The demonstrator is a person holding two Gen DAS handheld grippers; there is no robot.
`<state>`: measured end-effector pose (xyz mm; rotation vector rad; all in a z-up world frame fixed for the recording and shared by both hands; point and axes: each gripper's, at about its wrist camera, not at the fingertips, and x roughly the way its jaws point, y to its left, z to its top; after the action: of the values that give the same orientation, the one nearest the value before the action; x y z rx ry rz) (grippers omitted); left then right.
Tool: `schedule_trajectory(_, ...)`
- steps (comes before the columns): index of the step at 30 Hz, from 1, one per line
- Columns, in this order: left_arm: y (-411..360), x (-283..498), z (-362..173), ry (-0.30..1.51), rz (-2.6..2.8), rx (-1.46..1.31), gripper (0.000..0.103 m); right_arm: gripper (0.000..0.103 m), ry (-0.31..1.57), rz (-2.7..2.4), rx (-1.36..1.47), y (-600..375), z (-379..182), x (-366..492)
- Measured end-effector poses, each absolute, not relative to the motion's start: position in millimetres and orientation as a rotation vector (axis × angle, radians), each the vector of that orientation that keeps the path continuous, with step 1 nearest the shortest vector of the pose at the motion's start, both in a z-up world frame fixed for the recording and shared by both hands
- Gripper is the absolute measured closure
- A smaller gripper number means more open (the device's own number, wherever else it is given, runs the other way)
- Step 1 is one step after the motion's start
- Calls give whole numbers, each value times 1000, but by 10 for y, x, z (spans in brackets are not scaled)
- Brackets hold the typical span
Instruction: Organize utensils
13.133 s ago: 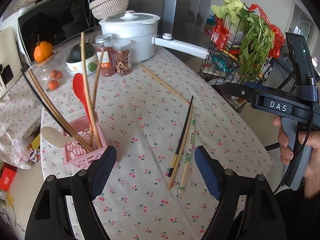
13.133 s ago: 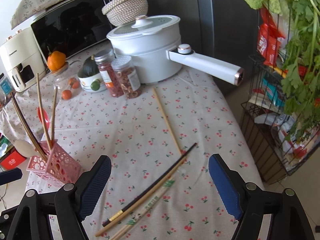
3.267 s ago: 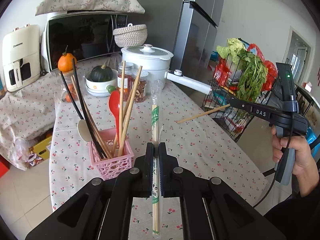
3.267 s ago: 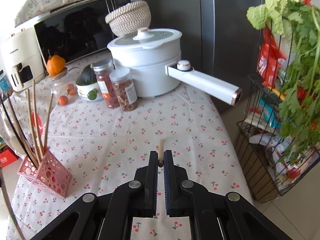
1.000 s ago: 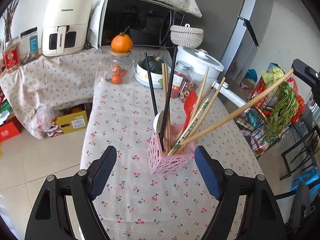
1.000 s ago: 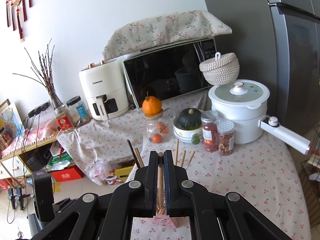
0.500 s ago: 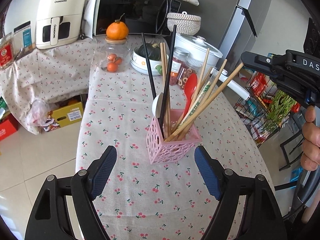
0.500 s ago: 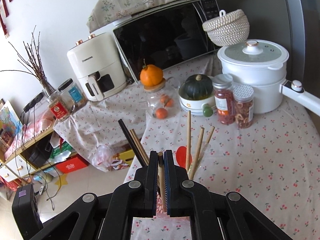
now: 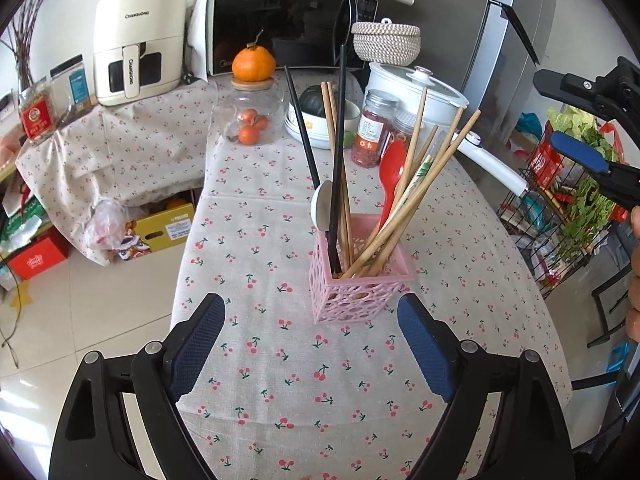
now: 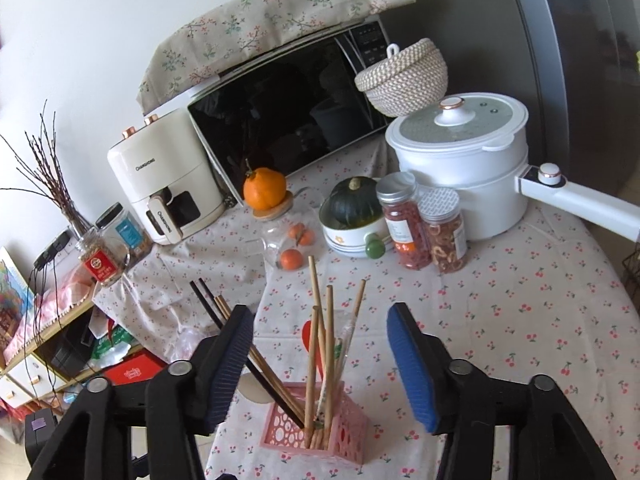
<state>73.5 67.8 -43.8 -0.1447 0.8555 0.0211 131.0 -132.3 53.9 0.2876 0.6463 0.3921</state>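
A pink lattice utensil holder [image 9: 362, 278] stands on the cherry-print tablecloth [image 9: 280, 364]. It holds several wooden chopsticks [image 9: 416, 192], black chopsticks [image 9: 340, 136], a red spoon [image 9: 390, 174] and a white spoon [image 9: 322, 204]. My left gripper [image 9: 310, 348] is open and empty, just in front of the holder. My right gripper [image 10: 320, 364] is open and empty above the holder [image 10: 316, 432], with the chopstick tops [image 10: 329, 340] between its fingers. It also shows at the right edge of the left wrist view [image 9: 576, 120].
A white pot with a long handle [image 10: 460, 160], two spice jars [image 10: 420, 228], a bowl with a dark squash [image 10: 352, 216] and a glass jar of oranges [image 10: 288, 236] stand behind. A microwave [image 10: 288, 120] and air fryer [image 10: 164, 184] are further back. A vegetable rack [image 9: 568, 184] stands right of the table.
My right gripper has opened and let go of the wooden chopstick, which now stands in the pink holder. My left gripper has stayed open and shifted slightly.
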Motion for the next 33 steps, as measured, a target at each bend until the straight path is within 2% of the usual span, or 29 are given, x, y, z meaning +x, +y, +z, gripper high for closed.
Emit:
schedule_trajectory(3,618,669,-401,866,61,-122,6,17,650,350,279,-1405,566,1216)
schedule_trajectory(8,506,473,-317,848,88,-80,5,0,650,244,174,-1495,561,905)
schedule_trajectory(13,386,211,-174,811,86,-64,5,0,664,157,86,-1589,467,565)
schedule_trajectory(23,168,-213,121,714,98,-48,1,0,562,9,-35,-1703,510,-133)
schedule_trajectory(33,-28,-203,81,712,73,-18,1,0,593,-8,-30,-1846,289,-157)
